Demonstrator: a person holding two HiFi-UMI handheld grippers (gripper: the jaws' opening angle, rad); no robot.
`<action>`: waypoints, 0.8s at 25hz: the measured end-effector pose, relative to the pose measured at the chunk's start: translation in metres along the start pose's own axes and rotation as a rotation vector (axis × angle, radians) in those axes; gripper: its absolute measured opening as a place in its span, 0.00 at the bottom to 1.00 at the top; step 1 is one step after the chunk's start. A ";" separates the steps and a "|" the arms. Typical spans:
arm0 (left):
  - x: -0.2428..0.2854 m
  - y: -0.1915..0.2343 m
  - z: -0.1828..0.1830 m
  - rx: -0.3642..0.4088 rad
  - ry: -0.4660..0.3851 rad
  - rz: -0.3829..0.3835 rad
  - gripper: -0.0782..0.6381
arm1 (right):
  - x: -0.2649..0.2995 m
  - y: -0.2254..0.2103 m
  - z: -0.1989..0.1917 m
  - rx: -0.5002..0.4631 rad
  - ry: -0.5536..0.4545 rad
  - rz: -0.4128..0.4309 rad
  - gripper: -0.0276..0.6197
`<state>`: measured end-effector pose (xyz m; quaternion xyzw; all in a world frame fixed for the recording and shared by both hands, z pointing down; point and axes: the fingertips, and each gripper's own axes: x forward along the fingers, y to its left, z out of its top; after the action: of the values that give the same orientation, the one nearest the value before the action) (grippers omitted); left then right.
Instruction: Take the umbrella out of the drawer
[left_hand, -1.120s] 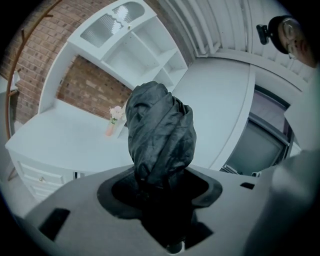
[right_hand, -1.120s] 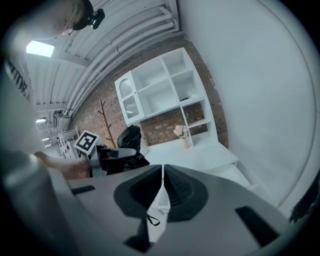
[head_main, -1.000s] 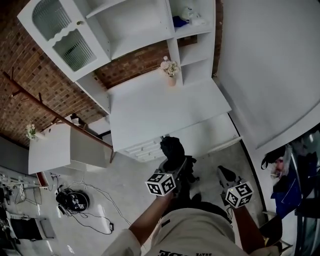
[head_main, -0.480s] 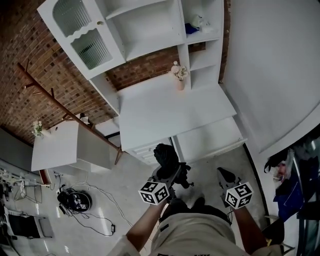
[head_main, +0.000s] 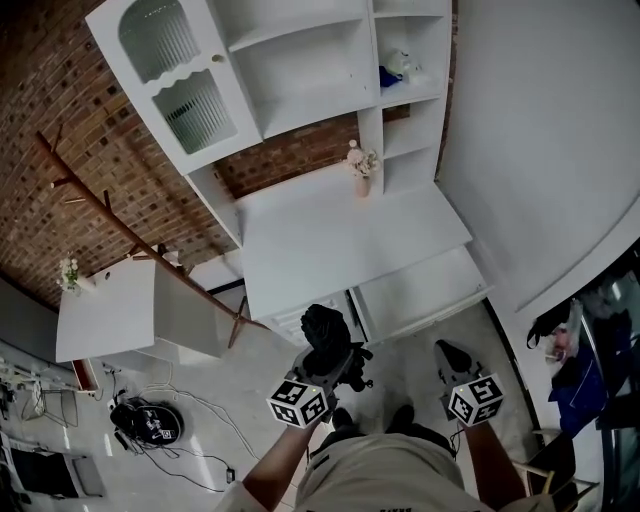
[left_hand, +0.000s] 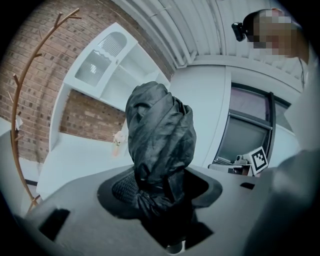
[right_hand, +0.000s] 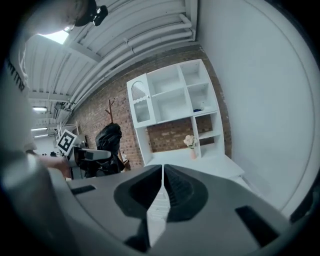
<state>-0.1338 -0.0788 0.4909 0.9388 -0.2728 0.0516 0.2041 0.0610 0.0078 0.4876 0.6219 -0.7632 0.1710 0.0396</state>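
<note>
**Grip.** The left gripper (left_hand: 162, 197) has its fingers (left_hand: 121, 187) clamped on the lower end of the black folded fabric umbrella (left_hand: 160, 132). Most of the bundle stands up beyond them. The right gripper (right_hand: 161, 190) has its fingers (right_hand: 142, 192) pressed together with nothing between them.

**Location of item.** In the head view the umbrella (head_main: 323, 330) is held in the air. It is on the near side of the white drawer fronts (head_main: 290, 322) under the near edge of the white desk (head_main: 340, 235), and clear of them. It appears to be out of the drawer. Whether that drawer stands open cannot be determined.

**Hazards, as judged:**
- The hold looks to bear on soft, crumpled fabric, not on a rigid shaft. The cloth could creep through the pads and the umbrella could drop to the floor.
- The weight sits beyond the grip, so a quick swing or roll could tip the bundle sideways out of the fingers.
- The right gripper is well apart to the right and closed, so it could not steady a slip in time.
- The loose wrap could unfurl if it catches the desk edge.
- Black cables on the floor (head_main: 195, 425), near left, could trip the person on a step back.
</note>
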 end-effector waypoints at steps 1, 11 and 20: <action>-0.003 0.002 0.003 0.011 -0.002 -0.008 0.45 | 0.001 0.004 0.001 -0.008 -0.006 -0.006 0.09; -0.028 0.017 0.030 0.085 -0.021 -0.056 0.45 | 0.005 0.029 0.024 -0.049 -0.039 -0.041 0.09; -0.023 0.021 0.034 0.091 -0.028 -0.064 0.45 | 0.013 0.030 0.030 -0.070 -0.046 -0.028 0.09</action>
<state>-0.1654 -0.0978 0.4623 0.9559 -0.2427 0.0445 0.1592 0.0342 -0.0087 0.4562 0.6345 -0.7606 0.1294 0.0464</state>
